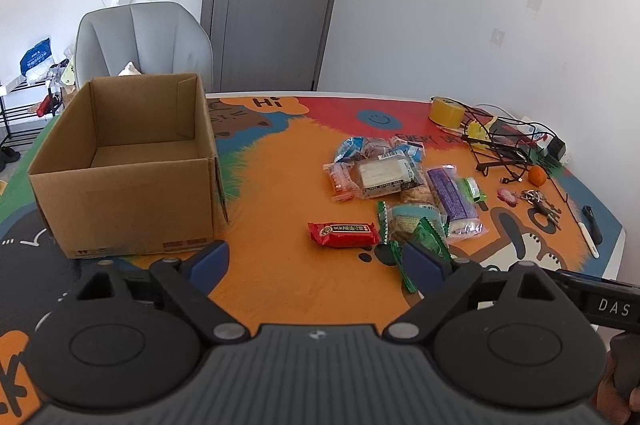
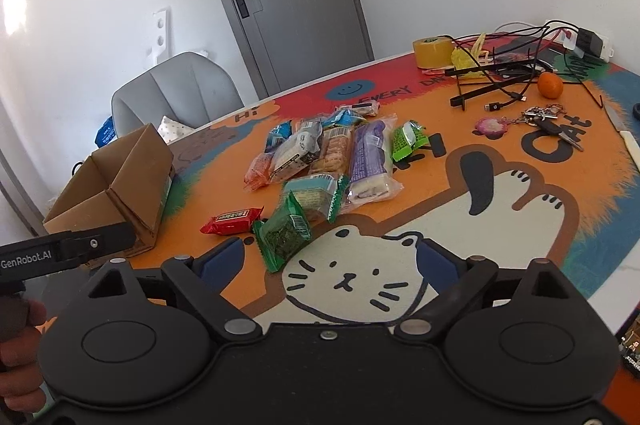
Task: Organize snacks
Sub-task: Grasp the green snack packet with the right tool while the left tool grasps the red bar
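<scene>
Desk with cartoon-cat mat fills both views. Cardboard box, open-topped, left of frame in left wrist view. Snack pile right of centre, apart from box. Red packet nearest, beside pile. Left tongs wide apart, holding nothing. Right tongs wide apart, holding nothing, above green packet.

Left tool is hovering above the bench, fingers spread wide, gripping nothing. Right tool is likewise sitting wide apart and unloaded, pointing forward and down. Each tool's body is showing at the edge of the other's view. A hand is wrapping the left tool's handle.
</scene>
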Demonstrator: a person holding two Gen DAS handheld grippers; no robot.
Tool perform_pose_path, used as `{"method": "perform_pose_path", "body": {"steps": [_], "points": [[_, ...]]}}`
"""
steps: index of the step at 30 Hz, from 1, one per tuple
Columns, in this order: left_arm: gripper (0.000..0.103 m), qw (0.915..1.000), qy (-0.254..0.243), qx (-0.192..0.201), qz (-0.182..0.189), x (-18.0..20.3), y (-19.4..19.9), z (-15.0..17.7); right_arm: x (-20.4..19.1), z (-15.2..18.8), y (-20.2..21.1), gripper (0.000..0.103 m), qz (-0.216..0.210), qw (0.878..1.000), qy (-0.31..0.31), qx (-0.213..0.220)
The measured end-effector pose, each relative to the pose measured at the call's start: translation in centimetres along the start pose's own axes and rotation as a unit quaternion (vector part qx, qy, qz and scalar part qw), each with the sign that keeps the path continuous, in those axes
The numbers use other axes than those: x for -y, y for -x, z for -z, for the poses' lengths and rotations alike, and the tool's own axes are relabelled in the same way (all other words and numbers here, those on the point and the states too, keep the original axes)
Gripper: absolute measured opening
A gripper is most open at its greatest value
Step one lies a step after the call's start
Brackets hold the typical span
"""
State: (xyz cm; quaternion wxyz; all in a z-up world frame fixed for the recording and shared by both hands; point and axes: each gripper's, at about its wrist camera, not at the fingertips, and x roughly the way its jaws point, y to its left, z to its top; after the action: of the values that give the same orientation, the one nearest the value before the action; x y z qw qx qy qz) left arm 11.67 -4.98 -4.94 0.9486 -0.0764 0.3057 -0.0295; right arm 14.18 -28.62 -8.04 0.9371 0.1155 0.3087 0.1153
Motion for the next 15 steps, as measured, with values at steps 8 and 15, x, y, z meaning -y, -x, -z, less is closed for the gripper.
{"method": "perform_pose_path", "body": {"steps": [8, 15], "points": [[0.081, 0.9997, -0.001, -0.025, 0.006, 0.1, -3.5, -0.3, -1.1, -0.3, -3.4, 0.088, -0.019, 1.0, 0.0, -0.017], [0.077, 0.9993, -0.003, -0.038, -0.001, 0.0, -5.9, -1.0, -2.0, -0.5, -6.5, 0.088, -0.03, 0.999, -0.015, -0.027]]}}
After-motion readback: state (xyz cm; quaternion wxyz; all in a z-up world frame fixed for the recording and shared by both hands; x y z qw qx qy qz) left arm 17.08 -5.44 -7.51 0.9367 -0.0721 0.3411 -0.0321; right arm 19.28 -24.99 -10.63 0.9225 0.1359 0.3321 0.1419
